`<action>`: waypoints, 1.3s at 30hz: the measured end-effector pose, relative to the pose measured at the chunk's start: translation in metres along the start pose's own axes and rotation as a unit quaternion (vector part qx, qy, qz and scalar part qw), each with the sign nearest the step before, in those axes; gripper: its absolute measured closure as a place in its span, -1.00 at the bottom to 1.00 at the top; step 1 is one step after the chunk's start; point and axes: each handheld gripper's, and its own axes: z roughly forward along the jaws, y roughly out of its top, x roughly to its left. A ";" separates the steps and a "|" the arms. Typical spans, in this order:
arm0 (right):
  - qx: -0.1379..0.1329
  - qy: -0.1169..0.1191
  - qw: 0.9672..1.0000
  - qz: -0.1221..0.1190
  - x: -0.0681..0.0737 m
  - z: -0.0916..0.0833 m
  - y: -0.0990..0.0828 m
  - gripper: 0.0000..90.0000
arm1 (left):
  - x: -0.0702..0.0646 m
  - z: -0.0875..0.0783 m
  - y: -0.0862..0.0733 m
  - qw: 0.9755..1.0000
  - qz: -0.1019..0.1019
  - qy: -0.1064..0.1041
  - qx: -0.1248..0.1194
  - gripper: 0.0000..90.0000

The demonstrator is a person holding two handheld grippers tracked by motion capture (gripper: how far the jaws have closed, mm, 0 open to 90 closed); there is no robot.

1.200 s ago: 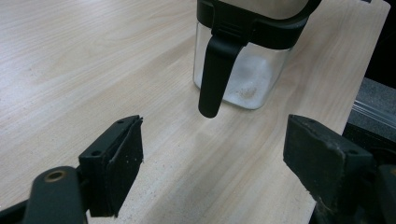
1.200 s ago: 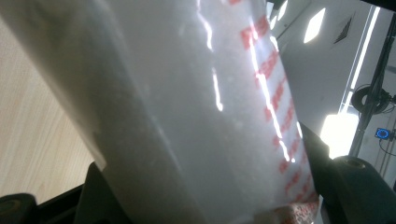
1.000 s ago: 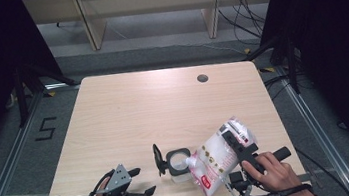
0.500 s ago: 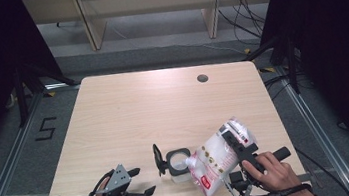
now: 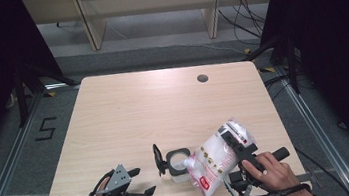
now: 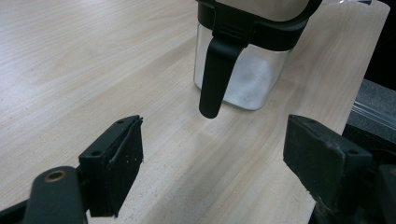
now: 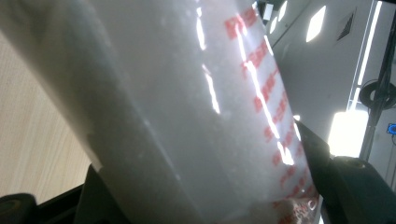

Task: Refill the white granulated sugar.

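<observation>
Nothing has shifted since the earlier frame on my feed: both hands parked, bag in the same tilt. Right claw (image 5: pixel 235 143) is clamped on the clear bag (image 5: pixel 215 159) of white granules, red print on it, tipped down-left so its lower corner sits over the open jar (image 5: pixel 177 162). Jar stands near the counter (image 5: pixel 163 104) front edge, black lid flipped up, white contents inside. Left claw (image 5: pixel 142 182) rests low, just left of the jar, jaws apart, nothing between them.

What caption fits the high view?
Right gripper tips a white bag over an open jar.
</observation>
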 end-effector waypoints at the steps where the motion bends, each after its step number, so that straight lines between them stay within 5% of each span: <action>1: -0.009 -0.008 1.000 -0.016 -0.002 0.001 -0.001 -0.09 | 0.001 -0.001 0.000 1.000 0.008 0.004 0.008 -0.57; 2: 0.003 0.003 1.000 0.006 0.000 0.000 -0.002 -0.09 | 0.001 -0.001 0.000 1.000 0.006 0.001 0.003 -0.57; 4: -0.004 -0.007 1.000 -0.006 -0.002 0.000 -0.004 -0.09 | 0.001 0.000 0.000 1.000 0.000 0.001 -0.002 -0.57; 6: 0.002 -0.003 1.000 0.013 0.000 -0.001 -0.005 -0.09 | 0.000 0.000 0.000 1.000 -0.002 0.001 -0.002 -0.57; 7: -0.005 -0.006 1.000 -0.009 -0.004 -0.001 -0.004 -0.09 | 0.001 0.000 -0.001 1.000 0.000 0.002 0.004 -0.57; 9: 0.001 -0.002 1.000 -0.012 -0.005 -0.003 -0.003 -0.09 | 0.001 0.001 -0.001 1.000 -0.006 0.001 0.000 -0.57; 10: 0.000 -0.002 1.000 -0.012 -0.005 -0.003 -0.003 -0.09 | 0.003 0.000 0.000 1.000 0.012 0.002 0.008 -0.57; 13: 0.006 0.004 1.000 0.012 -0.002 -0.004 -0.004 -0.09 | 0.002 0.000 -0.001 1.000 -0.001 0.001 0.007 -0.57; 22: -0.004 -0.008 1.000 -0.007 -0.008 -0.004 -0.004 -0.09 | 0.003 0.000 -0.001 1.000 0.001 0.008 0.011 -0.57; 26: 0.001 -0.004 1.000 0.011 -0.006 -0.003 -0.006 -0.09 | 0.003 0.000 -0.002 1.000 -0.007 0.007 0.006 -0.57; 29: -0.008 -0.015 1.000 0.000 -0.008 -0.003 -0.006 -0.09 | 0.006 -0.001 -0.001 1.000 0.008 0.009 0.010 -0.57; 30: 0.008 -0.001 1.000 0.022 -0.004 -0.004 -0.006 -0.09 | 0.006 -0.001 -0.001 1.000 0.008 0.009 0.010 -0.57; 33: -0.003 -0.007 1.000 -0.008 -0.009 -0.003 -0.004 -0.09 | 0.006 -0.001 -0.002 1.000 -0.005 0.012 0.011 -0.57; 35: -0.002 -0.006 1.000 -0.007 -0.008 -0.003 -0.004 -0.09 | 0.007 0.000 -0.002 1.000 0.007 0.010 0.008 -0.57; 36: 0.006 0.000 1.000 0.009 -0.006 -0.004 -0.004 -0.09 | 0.005 0.000 -0.003 1.000 -0.007 0.010 0.008 -0.57; 39: -0.010 -0.010 1.000 0.000 -0.007 -0.002 -0.005 -0.09 | 0.005 0.001 -0.003 1.000 -0.005 0.009 0.009 -0.57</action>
